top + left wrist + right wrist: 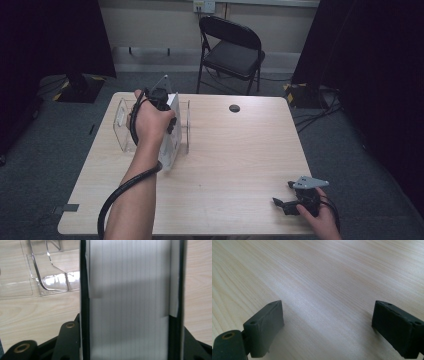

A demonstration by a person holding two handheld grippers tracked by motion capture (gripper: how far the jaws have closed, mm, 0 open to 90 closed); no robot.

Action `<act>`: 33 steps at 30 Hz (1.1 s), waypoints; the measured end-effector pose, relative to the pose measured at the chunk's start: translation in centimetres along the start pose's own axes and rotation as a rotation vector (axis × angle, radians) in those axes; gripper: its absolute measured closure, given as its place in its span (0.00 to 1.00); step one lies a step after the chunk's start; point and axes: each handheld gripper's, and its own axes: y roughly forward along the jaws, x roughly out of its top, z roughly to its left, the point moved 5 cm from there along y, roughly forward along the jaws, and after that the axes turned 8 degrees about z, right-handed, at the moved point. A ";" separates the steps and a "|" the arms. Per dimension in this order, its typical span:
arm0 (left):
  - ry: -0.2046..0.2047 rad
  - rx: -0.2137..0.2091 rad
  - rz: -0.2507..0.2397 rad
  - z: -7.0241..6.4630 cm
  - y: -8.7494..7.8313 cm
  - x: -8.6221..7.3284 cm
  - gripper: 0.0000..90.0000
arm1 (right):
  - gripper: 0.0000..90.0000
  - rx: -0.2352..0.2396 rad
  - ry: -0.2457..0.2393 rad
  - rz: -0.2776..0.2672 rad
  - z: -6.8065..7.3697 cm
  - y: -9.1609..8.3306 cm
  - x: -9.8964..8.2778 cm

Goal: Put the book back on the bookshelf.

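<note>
Table (235, 165) of pale wood fills the scene, with a clear plastic file rack (122, 125) standing near its far left corner. The left gripper (167, 112) hangs over the rack, and in the left gripper view its jaws clamp a thick white folder with black edges (130, 302) between them, the folder upright and edge-on to the camera. In the high view the folder (171, 147) stands tilted at the right part of the rack, its lower end near the table; whether it rests in a slot cannot be told. The rack's clear dividers (50, 277) lie to the left of the folder. The right gripper (287, 197) rests at the near right edge of the table, well apart from the rack, its jaws wide apart with bare wood between them (327, 322). A black folding chair (232, 50) stands beyond the table.
</note>
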 end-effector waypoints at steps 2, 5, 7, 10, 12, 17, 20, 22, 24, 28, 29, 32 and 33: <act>-0.001 -0.005 0.004 0.0 0.0 0.1 0.59 | 0.11 0.000 0.000 0.000 0.0 0.0 0.0; 0.006 0.003 0.010 0.0 0.0 0.3 0.59 | 0.11 0.000 0.000 0.000 0.0 0.0 0.0; 0.007 0.004 0.011 -0.1 0.1 0.4 0.59 | 0.11 0.000 0.000 0.000 0.0 0.0 0.0; 0.004 0.001 0.016 -0.1 0.1 0.7 0.59 | 0.11 0.000 0.001 0.000 0.0 0.0 0.0; -0.002 0.001 0.008 -0.2 0.2 0.9 0.59 | 0.11 0.000 0.000 -0.001 0.0 0.0 0.0; -0.006 0.004 0.008 -0.1 0.2 1.3 0.59 | 0.11 0.000 -0.001 -0.001 0.0 0.0 0.0; -0.007 -0.004 0.005 0.0 0.2 1.5 0.59 | 0.11 0.000 0.001 0.000 0.0 0.0 0.0; -0.012 -0.006 0.006 0.0 0.3 1.7 0.59 | 0.11 0.000 0.000 0.000 0.0 0.0 0.0; -0.011 -0.001 0.009 0.0 0.3 1.8 0.59 | 0.11 0.000 -0.001 -0.001 0.0 0.0 0.0; -0.023 -0.010 -0.012 0.1 0.4 2.1 0.59 | 0.11 0.000 0.001 0.000 0.0 0.0 0.0; -0.025 -0.009 -0.010 0.1 0.4 2.2 0.59 | 0.11 0.000 0.000 0.000 0.0 0.0 0.0; -0.021 -0.009 0.000 0.1 0.3 2.4 0.59 | 0.11 0.000 0.001 0.000 0.0 0.0 0.0; -0.026 -0.008 -0.002 0.1 0.3 2.4 0.59 | 0.11 0.000 0.000 0.000 0.0 0.0 0.0</act>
